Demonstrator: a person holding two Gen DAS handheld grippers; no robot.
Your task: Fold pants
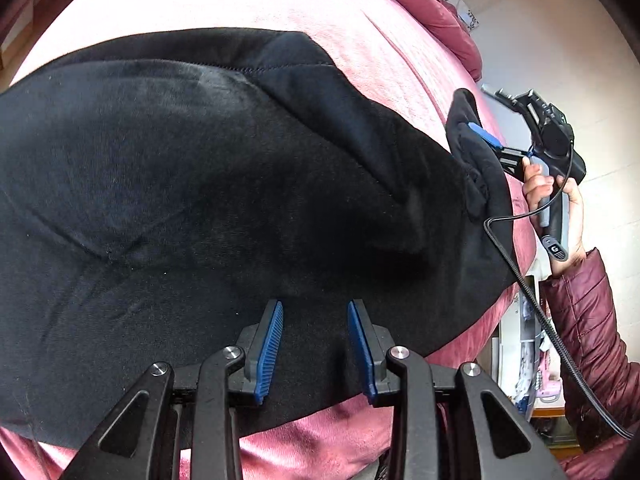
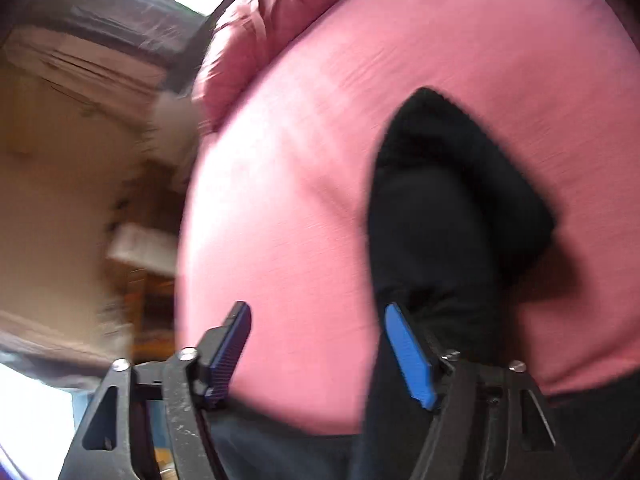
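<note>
Black pants (image 1: 208, 200) lie spread on a pink bed (image 1: 360, 20). My left gripper (image 1: 315, 344) is open just above the near edge of the pants, holding nothing. My right gripper (image 1: 486, 140) shows at the right of the left wrist view, at the raised far-right end of the pants. In the blurred right wrist view my right gripper (image 2: 320, 352) is open wide, and a fold of the black pants (image 2: 452, 216) lies against the outside of its right finger (image 2: 408, 352), not between the fingers.
A crumpled maroon quilt (image 1: 432, 4) lies at the far end of the bed. The bed's right edge (image 1: 524, 256) drops to a cluttered shelf (image 1: 528, 360) and tiled wall. A black cable (image 1: 532, 300) hangs from the right gripper. A hand in a maroon sleeve (image 1: 592, 328) holds the right gripper.
</note>
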